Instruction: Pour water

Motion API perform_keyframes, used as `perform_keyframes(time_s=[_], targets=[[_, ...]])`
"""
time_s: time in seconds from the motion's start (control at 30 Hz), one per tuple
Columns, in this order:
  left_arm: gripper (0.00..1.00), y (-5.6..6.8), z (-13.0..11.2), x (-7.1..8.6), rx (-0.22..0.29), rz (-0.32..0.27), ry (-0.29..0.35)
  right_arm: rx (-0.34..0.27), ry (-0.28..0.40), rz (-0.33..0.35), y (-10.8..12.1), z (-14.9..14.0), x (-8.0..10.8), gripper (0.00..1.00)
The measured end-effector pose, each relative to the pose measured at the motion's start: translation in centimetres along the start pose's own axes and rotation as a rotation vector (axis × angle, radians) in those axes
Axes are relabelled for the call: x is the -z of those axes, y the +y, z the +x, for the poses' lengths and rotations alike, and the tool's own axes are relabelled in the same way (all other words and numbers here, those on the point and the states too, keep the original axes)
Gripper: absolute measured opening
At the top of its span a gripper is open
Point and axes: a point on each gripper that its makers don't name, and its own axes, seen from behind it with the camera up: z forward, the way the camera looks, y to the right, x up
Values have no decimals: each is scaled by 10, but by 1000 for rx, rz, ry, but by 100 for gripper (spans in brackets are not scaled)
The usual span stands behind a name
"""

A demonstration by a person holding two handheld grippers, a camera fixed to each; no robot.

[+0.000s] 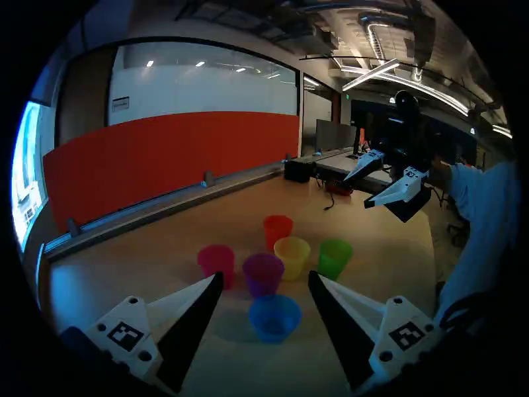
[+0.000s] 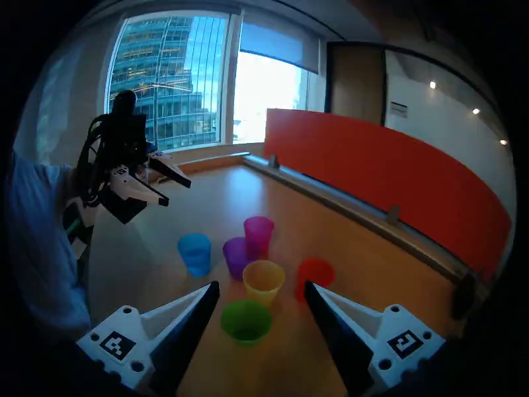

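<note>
Several coloured plastic cups stand clustered on the wooden table. In the left gripper view the blue cup (image 1: 274, 318) is nearest, between the tips of my open left gripper (image 1: 264, 281), with the purple (image 1: 263, 274), pink (image 1: 216, 263), yellow (image 1: 291, 257), red (image 1: 278, 231) and green (image 1: 334, 258) cups behind. The right gripper (image 1: 373, 177) hovers open above the table beyond them. In the right gripper view my open right gripper (image 2: 262, 291) points at the green cup (image 2: 246, 321), with yellow (image 2: 264, 280), red (image 2: 315, 274), purple (image 2: 236, 257), pink (image 2: 258, 235) and blue (image 2: 195, 253) farther off. The left gripper (image 2: 173, 190) hangs open at left.
An orange partition (image 1: 172, 155) with a metal rail runs along the table's far side. A black box (image 1: 299, 170) and cables lie at the far end. A person's light sleeve (image 1: 479, 192) is at right. Large windows (image 2: 172, 86) stand behind the table.
</note>
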Motion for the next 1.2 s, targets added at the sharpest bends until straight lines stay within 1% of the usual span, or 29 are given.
perform_keyframes(time_s=[0.27, 0.47, 0.67, 0.87, 1.2], targets=[[95, 5, -20, -4, -10, -9, -41, 4, -37, 18, -8, -20, -9, 99], [95, 8, -33, -5, 0, -17, -64, 9, -67, 27, -13, -36, -16, 99], [95, 10, -48, -7, -3, -16, -91, 8, -91, 33, -17, -52, -21, 99], [95, 12, -63, -8, -19, -18, -125, 4, -119, 39, -19, -69, -25, 99], [95, 16, -86, -11, -17, -27, -186, 0, -154, 41, -23, -89, -29, 99]])
